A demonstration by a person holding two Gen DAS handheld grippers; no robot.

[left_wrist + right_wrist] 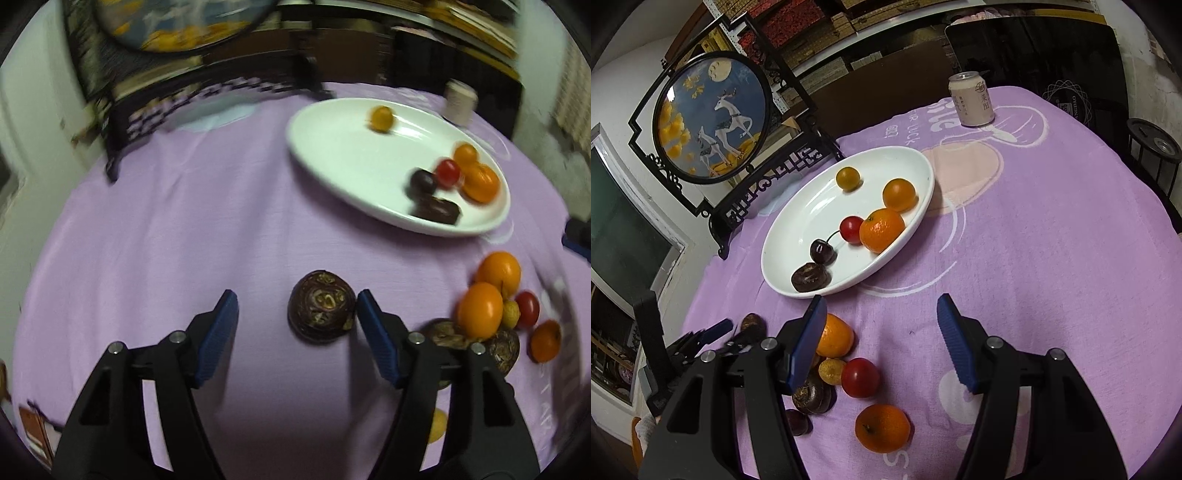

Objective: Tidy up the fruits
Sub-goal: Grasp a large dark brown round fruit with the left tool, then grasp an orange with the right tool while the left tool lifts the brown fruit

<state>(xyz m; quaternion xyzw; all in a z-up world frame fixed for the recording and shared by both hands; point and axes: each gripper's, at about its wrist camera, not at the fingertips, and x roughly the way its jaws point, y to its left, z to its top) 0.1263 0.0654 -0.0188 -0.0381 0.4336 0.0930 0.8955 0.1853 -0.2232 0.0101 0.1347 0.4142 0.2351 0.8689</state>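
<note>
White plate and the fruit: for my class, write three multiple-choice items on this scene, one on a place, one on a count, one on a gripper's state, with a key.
1. Where is the dark brown water chestnut nearest the left gripper?
A. on the plate
B. on the cloth between its fingers
C. beside the can

2. How many fruits lie on the white plate?
A. four
B. six
C. nine

3. The right gripper is:
A. open, empty
B. shut on a tomato
C. shut on an orange

Key: 1 B, it sits on purple cloth inside the open jaws. 2 B, six count in the right wrist view. 3 A, fingers apart, nothing between.
</note>
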